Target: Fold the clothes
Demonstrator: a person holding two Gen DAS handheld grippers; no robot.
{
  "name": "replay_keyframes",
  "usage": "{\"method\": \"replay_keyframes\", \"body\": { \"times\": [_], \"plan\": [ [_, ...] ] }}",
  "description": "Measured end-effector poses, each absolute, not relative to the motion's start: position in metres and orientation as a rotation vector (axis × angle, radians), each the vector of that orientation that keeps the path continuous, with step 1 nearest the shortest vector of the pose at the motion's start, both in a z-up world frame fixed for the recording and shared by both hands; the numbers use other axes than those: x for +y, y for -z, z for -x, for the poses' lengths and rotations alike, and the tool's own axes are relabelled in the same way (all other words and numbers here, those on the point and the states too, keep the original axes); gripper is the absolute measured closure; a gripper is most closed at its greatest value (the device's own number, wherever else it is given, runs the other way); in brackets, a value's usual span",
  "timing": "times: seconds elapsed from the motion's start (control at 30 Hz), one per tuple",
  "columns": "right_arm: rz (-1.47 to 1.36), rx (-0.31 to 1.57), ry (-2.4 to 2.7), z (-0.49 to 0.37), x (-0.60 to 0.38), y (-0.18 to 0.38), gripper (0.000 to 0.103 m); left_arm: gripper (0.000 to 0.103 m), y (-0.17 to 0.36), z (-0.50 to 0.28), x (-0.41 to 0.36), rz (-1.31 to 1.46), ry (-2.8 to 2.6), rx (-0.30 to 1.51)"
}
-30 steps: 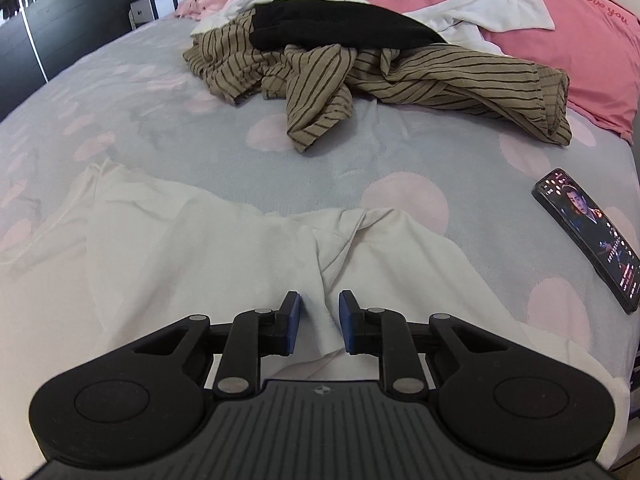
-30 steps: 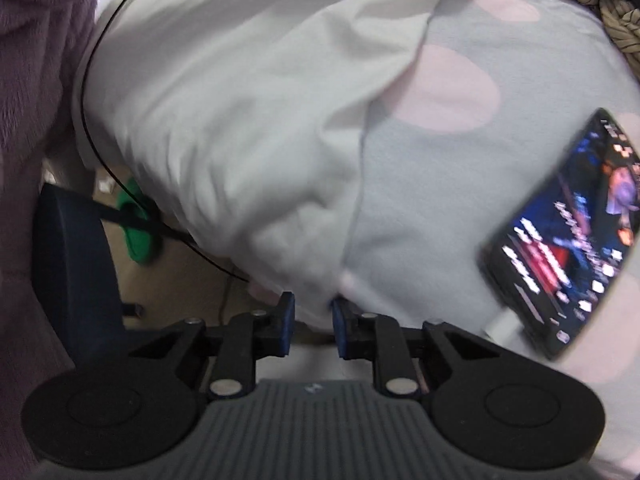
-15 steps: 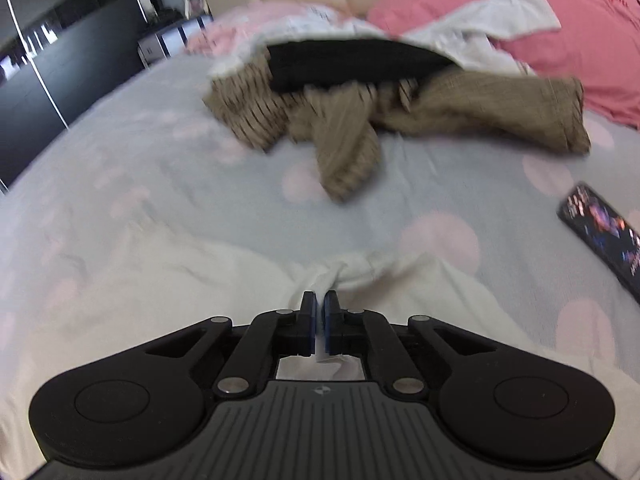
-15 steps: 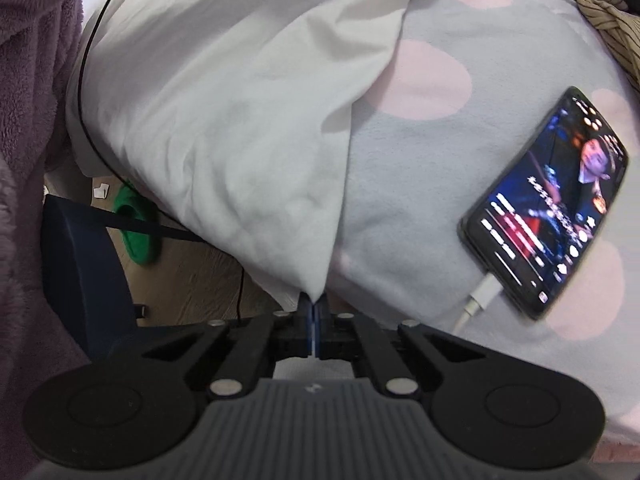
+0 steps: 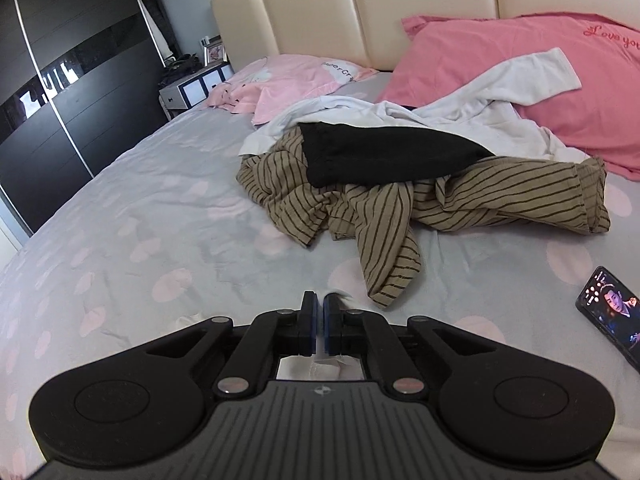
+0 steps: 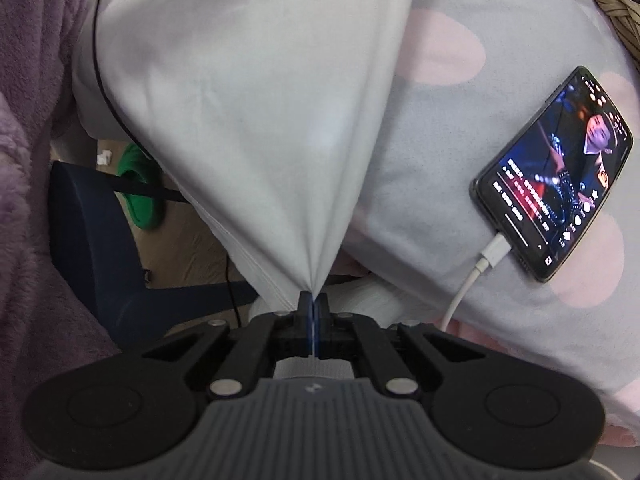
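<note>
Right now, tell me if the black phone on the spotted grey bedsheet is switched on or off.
On. The black phone lies face up on the spotted grey bedsheet with its screen lit, showing a video; a white cable is plugged into it.

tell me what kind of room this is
A bedroom, most likely at home. There is a bed with a padded headboard and a pink pillow, loose clothes piled on the spotted sheet, and a dark sliding wardrobe along one side.

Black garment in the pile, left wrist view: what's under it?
The black garment lies on the tan striped clothing, with a white top beneath its far edge. How far either runs underneath, or what else is there, is covered.
</note>
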State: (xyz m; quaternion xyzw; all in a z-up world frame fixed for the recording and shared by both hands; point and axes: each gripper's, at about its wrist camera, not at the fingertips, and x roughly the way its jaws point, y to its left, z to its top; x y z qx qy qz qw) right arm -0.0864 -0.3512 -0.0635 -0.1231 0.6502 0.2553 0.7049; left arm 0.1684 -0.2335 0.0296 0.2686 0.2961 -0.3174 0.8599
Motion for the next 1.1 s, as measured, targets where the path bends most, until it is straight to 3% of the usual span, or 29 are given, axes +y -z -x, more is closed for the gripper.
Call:
{"method": "replay_keyframes", "body": {
  "times": [0.27, 0.47, 0.9, 1.1],
  "plan": [
    [0.102, 1.373, -0.615, 0.095, -0.343, 0.017, 0.102, 0.102, -0.019, -0.180, -0.259, -0.705, 0.732, 0.636],
    [-0.057, 1.255, -0.673, 0.105, -0.325, -0.016, 0.102, 0.102, -0.026, -0.183, -0.237, -0.738, 0.756, 0.629],
    [-0.135, 1.187, -0.881, 0.103, -0.220, -0.005, 0.102, 0.102, -0.043, -0.182, -0.128, -0.629, 0.691, 0.607],
    [-0.148, 1.205, -0.952, 0.081, -0.191, 0.014, 0.102, 0.102, -0.025, -0.182, -0.069, -0.574, 0.607, 0.647]
  ]
}}
